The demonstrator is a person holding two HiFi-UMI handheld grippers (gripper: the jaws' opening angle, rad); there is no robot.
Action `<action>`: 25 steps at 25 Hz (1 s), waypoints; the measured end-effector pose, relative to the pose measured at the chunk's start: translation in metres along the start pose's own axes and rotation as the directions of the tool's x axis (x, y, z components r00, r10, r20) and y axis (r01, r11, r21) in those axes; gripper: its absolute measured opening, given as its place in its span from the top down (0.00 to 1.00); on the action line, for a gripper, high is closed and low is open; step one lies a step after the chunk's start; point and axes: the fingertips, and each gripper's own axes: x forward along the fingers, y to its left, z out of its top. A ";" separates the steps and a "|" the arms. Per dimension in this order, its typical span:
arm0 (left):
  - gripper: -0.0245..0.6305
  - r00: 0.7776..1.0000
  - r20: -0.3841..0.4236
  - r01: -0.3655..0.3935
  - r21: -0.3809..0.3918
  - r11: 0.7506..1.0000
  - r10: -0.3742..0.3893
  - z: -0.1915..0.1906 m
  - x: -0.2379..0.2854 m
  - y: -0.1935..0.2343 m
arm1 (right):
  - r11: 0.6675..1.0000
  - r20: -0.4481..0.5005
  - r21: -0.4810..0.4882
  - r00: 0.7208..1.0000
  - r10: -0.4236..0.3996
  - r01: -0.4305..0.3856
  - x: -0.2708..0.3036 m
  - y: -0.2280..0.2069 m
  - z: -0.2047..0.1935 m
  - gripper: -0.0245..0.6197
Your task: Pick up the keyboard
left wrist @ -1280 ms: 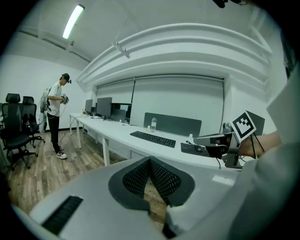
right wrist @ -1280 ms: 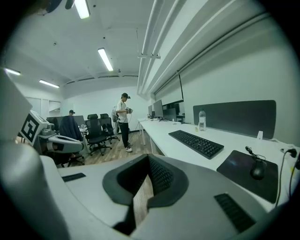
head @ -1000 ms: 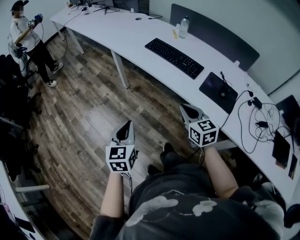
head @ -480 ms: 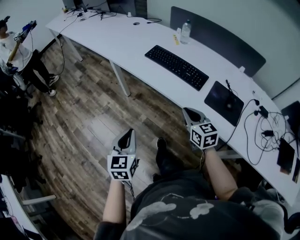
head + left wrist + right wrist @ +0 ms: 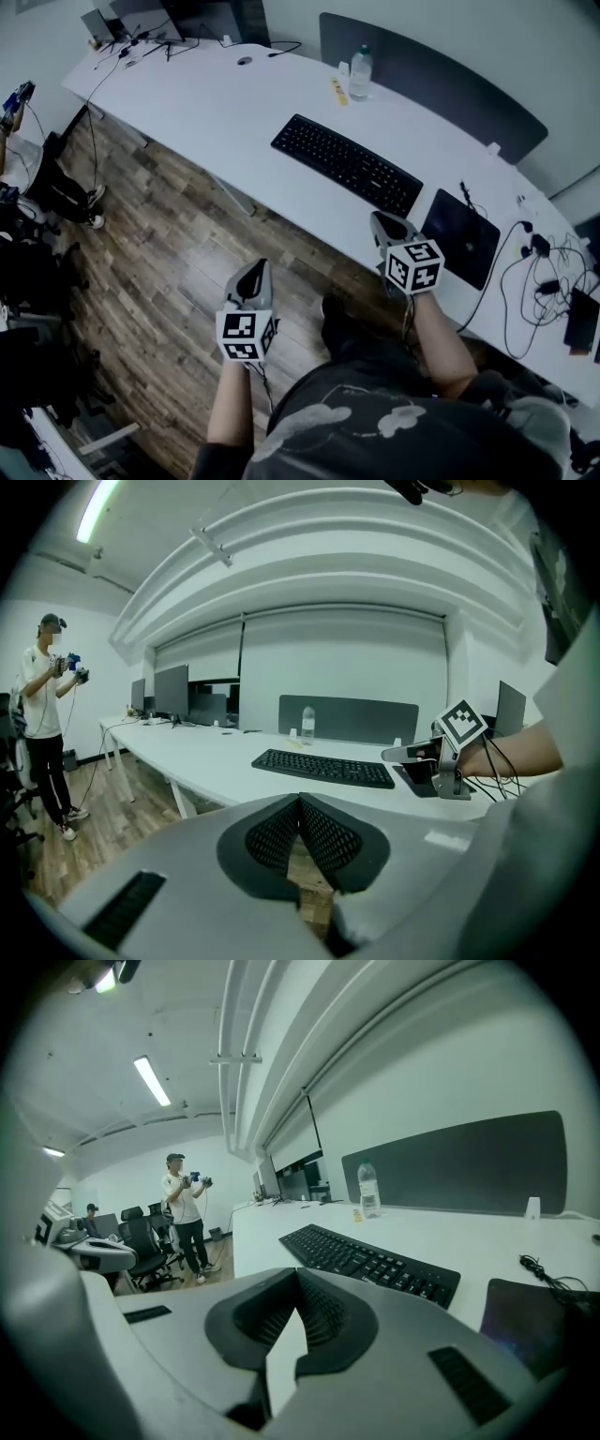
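Note:
A black keyboard [image 5: 347, 164] lies on the long white desk [image 5: 234, 103]; it also shows in the left gripper view [image 5: 323, 768] and the right gripper view [image 5: 370, 1260]. My right gripper [image 5: 380, 220] is shut and empty, its tips over the desk's near edge just short of the keyboard's right end. My left gripper [image 5: 251, 270] is shut too, with nothing in it, and hangs over the wooden floor short of the desk. From the left gripper [image 5: 300, 803] I see the right gripper [image 5: 412, 752] beside the keyboard. The right gripper's [image 5: 298, 1283] jaws point at the keyboard's near side.
A water bottle [image 5: 360, 72] stands behind the keyboard by a dark partition [image 5: 441, 70]. A dark mouse pad [image 5: 466, 237] and tangled cables [image 5: 544, 281] lie to the right. Monitors [image 5: 216, 14] sit at the far end. A person [image 5: 42, 724] stands left; office chairs [image 5: 141, 1241] are nearby.
Both grippers have moved forward toward the desk, still shut. The keyboard is now much nearer, and the right gripper has reached the desk's edge.

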 end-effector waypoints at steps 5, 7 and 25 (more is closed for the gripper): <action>0.96 0.999 -0.030 0.038 0.008 0.999 -0.038 0.024 0.061 0.009 | 0.999 -0.002 0.027 1.000 -0.024 0.024 0.039 -0.041 0.017 0.96; 0.96 0.998 -0.042 0.056 0.018 0.998 -0.056 0.031 0.083 0.007 | 0.998 0.001 0.047 0.999 -0.036 0.036 0.050 -0.057 0.021 0.96; 0.96 0.981 -0.103 0.180 0.171 0.969 -0.164 0.083 0.188 -0.013 | 0.984 0.046 0.146 0.993 -0.110 0.102 0.064 -0.125 0.040 0.96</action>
